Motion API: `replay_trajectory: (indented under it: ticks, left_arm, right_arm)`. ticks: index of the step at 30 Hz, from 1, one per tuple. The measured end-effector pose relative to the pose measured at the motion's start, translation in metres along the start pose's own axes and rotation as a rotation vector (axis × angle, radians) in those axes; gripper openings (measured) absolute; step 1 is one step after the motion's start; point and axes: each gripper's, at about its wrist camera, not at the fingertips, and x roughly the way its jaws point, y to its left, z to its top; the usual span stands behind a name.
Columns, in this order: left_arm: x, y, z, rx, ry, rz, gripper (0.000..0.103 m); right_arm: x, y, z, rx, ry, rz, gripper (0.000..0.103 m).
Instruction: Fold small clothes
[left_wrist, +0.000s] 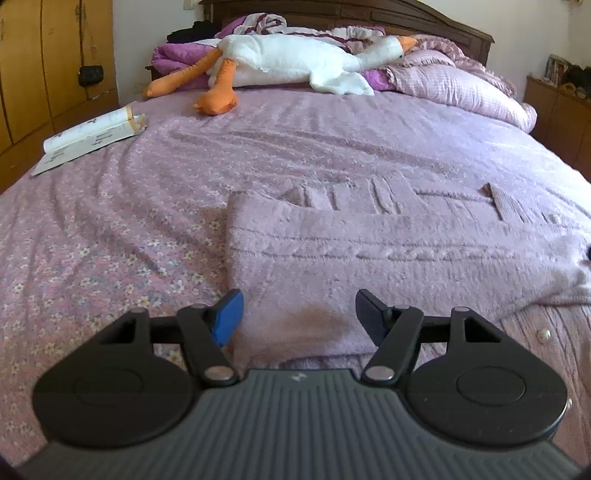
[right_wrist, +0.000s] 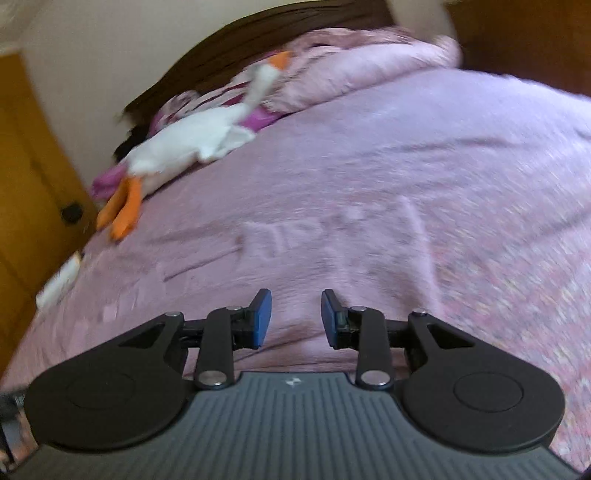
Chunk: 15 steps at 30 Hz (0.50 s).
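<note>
A pale mauve fluffy garment (left_wrist: 369, 251) lies flat on the flowered bedsheet (left_wrist: 110, 240), with a folded edge on its left side. My left gripper (left_wrist: 299, 299) hovers over the garment's near edge. Its blue pads (left_wrist: 231, 314) stand wide apart with nothing pinched between them. The right wrist view is blurred. In it the same garment (right_wrist: 332, 258) spreads under my right gripper (right_wrist: 295, 299), whose jaws are parted. Only cloth lying below shows in the gap between its pads (right_wrist: 262, 317).
A white plush goose (left_wrist: 288, 59) with orange feet lies across the bed's far end, against rumpled quilts (left_wrist: 461, 85) and the dark headboard (left_wrist: 461, 26). An open book (left_wrist: 92, 133) rests at the left edge. A wooden wardrobe (left_wrist: 44, 74) stands left and a cabinet (left_wrist: 554, 110) right.
</note>
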Motion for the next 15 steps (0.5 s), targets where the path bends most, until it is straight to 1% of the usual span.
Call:
replay_trajectory:
  ticks: [1, 3, 5, 7, 9, 12, 15]
  left_arm:
    - [-0.001, -0.001, -0.001, 0.007, 0.008, 0.008, 0.068]
    - [-0.008, -0.001, -0.003, 0.016, 0.01, 0.021, 0.068]
    - [-0.018, 0.001, -0.005, 0.018, 0.008, 0.024, 0.069]
    - [-0.029, 0.005, -0.008, 0.016, 0.006, 0.027, 0.069]
    - [-0.041, 0.009, -0.01, 0.016, 0.003, 0.032, 0.069]
    - [-0.056, 0.014, -0.014, 0.011, 0.002, 0.041, 0.069]
    - [-0.069, 0.017, -0.019, 0.003, 0.003, 0.04, 0.069]
  right_arm:
    - [0.005, 0.005, -0.001, -0.011, 0.005, 0.006, 0.044]
    - [0.015, 0.007, -0.003, -0.015, 0.027, 0.007, 0.048]
    - [0.025, 0.004, -0.009, -0.017, 0.042, -0.008, 0.048]
    - [0.025, -0.001, -0.011, -0.021, 0.032, 0.0, 0.048]
    - [0.02, -0.005, -0.01, 0.004, 0.029, 0.014, 0.048]
    - [0.001, -0.012, -0.011, 0.033, 0.024, 0.011, 0.053]
    - [-0.021, -0.019, -0.015, 0.057, 0.03, 0.036, 0.055]
